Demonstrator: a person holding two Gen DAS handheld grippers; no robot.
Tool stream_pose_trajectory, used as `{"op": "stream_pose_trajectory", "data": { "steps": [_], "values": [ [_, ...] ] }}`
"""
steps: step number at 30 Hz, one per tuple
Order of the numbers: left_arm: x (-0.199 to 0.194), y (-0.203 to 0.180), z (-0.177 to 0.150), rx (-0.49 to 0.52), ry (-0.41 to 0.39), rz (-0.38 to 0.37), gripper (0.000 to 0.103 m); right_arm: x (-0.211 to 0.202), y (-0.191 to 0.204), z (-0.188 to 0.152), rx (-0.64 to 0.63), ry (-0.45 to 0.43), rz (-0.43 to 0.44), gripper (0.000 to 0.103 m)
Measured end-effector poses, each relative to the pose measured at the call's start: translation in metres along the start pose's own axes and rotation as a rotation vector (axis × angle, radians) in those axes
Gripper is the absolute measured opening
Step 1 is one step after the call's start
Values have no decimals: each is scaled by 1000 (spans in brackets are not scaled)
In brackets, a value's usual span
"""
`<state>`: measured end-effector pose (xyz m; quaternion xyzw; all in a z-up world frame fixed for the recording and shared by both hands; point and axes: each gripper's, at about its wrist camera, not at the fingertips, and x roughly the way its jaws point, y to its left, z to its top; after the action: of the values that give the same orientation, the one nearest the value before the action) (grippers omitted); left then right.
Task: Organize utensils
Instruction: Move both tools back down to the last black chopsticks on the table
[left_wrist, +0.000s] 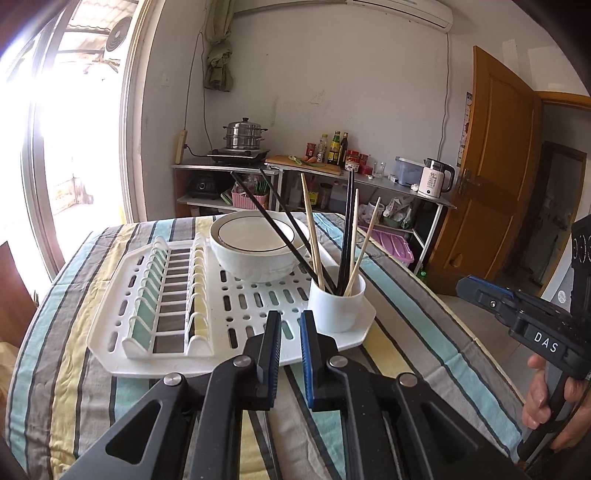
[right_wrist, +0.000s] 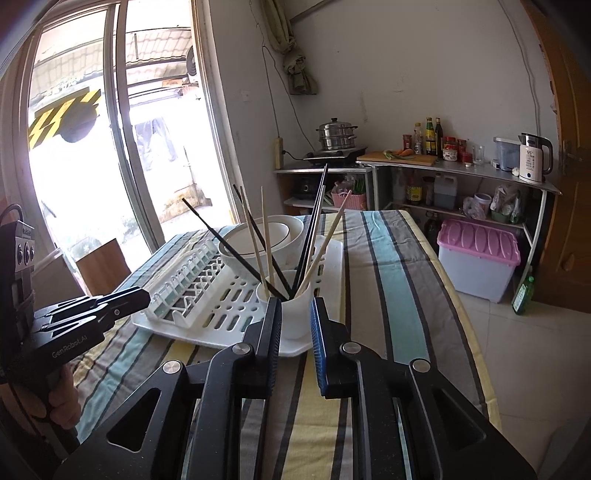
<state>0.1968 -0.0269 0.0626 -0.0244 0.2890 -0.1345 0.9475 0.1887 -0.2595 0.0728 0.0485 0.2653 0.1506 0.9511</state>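
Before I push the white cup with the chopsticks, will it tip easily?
Probably yes. The white cup is narrow, and the chopsticks rise far above its rim and lean outward, so it looks top-heavy. It stands near the corner of the drying rack, whose slotted floor may catch its base. Pushing low seems safer.

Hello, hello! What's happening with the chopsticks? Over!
Left hand-held gripper and right hand-held gripper: slightly open, empty. Black and pale wooden chopsticks standing in round white ceramic cup on white plastic dish rack. Path clear.
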Motion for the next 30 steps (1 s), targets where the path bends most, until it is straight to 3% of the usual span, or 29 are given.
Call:
{"op": "stream_pose_trajectory", "data": {
  "steps": [12,30],
  "values": [
    [-36,7,-64,-24,60,54,10,-36,22,-43,-40,4,-3,21],
    [-30,8,-85,-25,125,65,10,-27,32,-69,-66,65,7,21]
  ]
}}
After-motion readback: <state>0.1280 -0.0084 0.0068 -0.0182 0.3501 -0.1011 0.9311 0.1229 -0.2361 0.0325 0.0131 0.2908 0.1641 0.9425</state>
